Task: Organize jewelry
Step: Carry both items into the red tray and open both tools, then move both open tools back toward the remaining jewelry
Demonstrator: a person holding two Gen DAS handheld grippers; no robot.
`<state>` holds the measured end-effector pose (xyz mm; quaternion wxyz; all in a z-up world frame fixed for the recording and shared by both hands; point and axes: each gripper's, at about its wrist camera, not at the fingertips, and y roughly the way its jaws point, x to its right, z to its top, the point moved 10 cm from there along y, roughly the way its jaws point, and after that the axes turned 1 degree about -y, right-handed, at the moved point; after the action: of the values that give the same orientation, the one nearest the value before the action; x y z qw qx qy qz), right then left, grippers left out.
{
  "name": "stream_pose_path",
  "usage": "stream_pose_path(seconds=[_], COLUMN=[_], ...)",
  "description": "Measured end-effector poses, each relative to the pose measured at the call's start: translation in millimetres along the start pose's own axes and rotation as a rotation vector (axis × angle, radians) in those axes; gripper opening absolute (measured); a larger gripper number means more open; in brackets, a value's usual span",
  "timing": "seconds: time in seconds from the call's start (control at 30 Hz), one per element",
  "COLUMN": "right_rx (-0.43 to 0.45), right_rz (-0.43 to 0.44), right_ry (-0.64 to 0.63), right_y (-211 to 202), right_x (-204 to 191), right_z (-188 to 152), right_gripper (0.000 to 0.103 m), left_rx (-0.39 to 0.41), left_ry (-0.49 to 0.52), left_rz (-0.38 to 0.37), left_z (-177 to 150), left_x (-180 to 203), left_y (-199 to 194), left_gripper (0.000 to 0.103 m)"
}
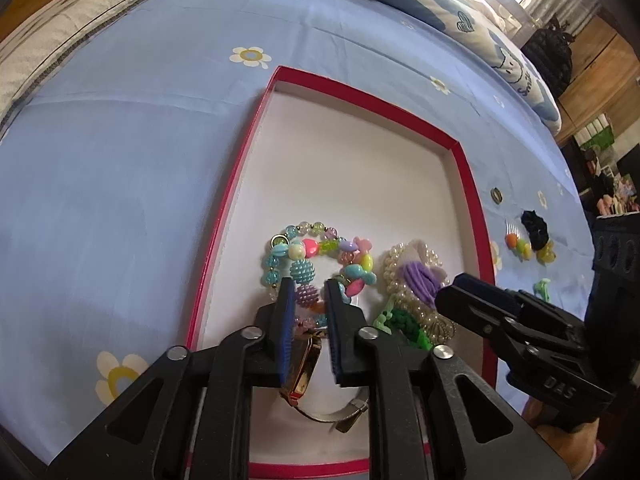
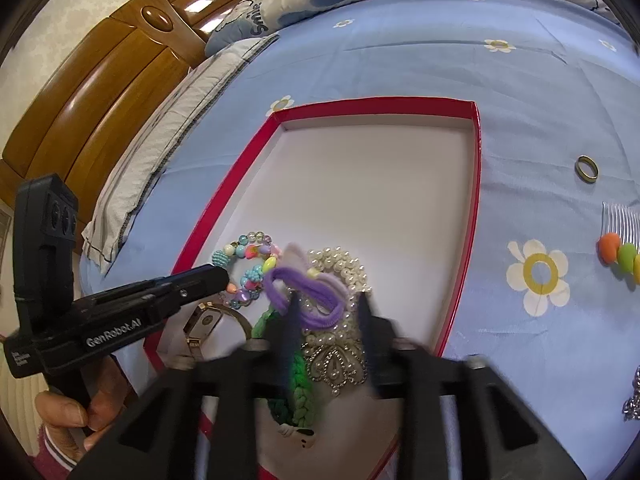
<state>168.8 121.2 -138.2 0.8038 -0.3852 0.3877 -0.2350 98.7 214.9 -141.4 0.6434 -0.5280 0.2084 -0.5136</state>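
Observation:
A red-rimmed box (image 1: 468, 184) with a white floor lies on the blue bed sheet. At its near end lie a colourful bead bracelet (image 1: 320, 248), a pearl piece (image 2: 340, 264), a purple hair tie (image 2: 308, 292), a green braided band (image 2: 298, 384) and a gold watch (image 1: 302, 372). My left gripper (image 1: 310, 292) stands low over the bracelet, its jaws a little apart, with the watch between them and leaning on the left pad. My right gripper (image 2: 328, 316) is open over the purple hair tie and pearls, gripping nothing. Each gripper shows from the side in the other view (image 1: 456, 292) (image 2: 216, 276).
Outside the box, to its right on the sheet, lie a gold ring (image 2: 587, 169), a comb with coloured pompoms (image 2: 620, 248), a black scrunchie (image 1: 534, 228) and a green clip (image 1: 542, 290). Pillows (image 2: 160, 152) and a wooden headboard (image 2: 100, 92) lie beyond.

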Motion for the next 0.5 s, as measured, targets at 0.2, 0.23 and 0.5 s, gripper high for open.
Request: stream_pose_path(seconds=[0.2, 0.23, 0.5], right_rx=[0.017, 0.021, 0.048], right_rz=[0.004, 0.002, 0.001], right_ry=[-0.004, -0.004, 0.014], right_y=[-8.5, -10.3, -24.1], right_x=[-2.8, -2.7, 1.3], right_z=[-0.6, -0.7, -2.6], right_gripper=[0.045, 0.045, 0.045], left_rx=[0.012, 0.011, 0.015], left_ry=[0.002, 0.002, 0.008], left_rz=[0.02, 0.022, 0.03], left_z=[0.3, -0.3, -4.3], left_x=[0.1, -0.2, 2.0], left_y=[-4.5, -5.1, -12.8], left_gripper=[0.041, 0.041, 0.06])
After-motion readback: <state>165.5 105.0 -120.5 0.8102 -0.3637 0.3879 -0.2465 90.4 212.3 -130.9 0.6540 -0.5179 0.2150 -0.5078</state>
